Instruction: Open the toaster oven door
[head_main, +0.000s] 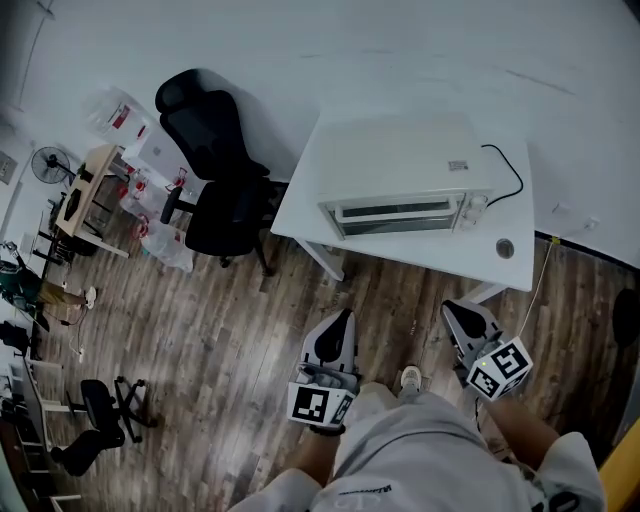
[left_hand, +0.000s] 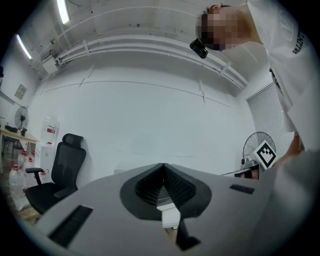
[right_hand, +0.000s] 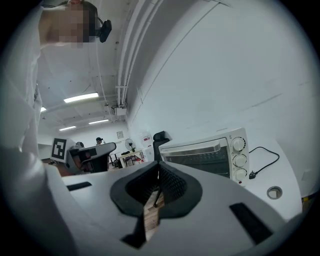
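Toaster oven (head_main: 400, 205) sits on the white table (head_main: 440, 258) at about 12 o'clock in the head view. Its glass door (head_main: 395, 213) is shut flush against the front and faces the person. The control knobs (right_hand: 240, 160) are at the door's 3 o'clock side, and a black power cord (head_main: 505, 175) loops across the tabletop further toward 3 o'clock.

The left gripper (head_main: 346, 318) hangs over the wood floor (head_main: 230, 330) at roughly 7 o'clock from the oven, well apart from the table. Its jaws are pressed together with nothing between them. The right gripper (head_main: 452, 310) hovers at about 5 o'clock from the oven, near the table's front edge. Its jaws are also fully closed and empty, and its own view looks toward the oven front. A black office chair (head_main: 215, 170) stands just beside the table at its 9 o'clock side.
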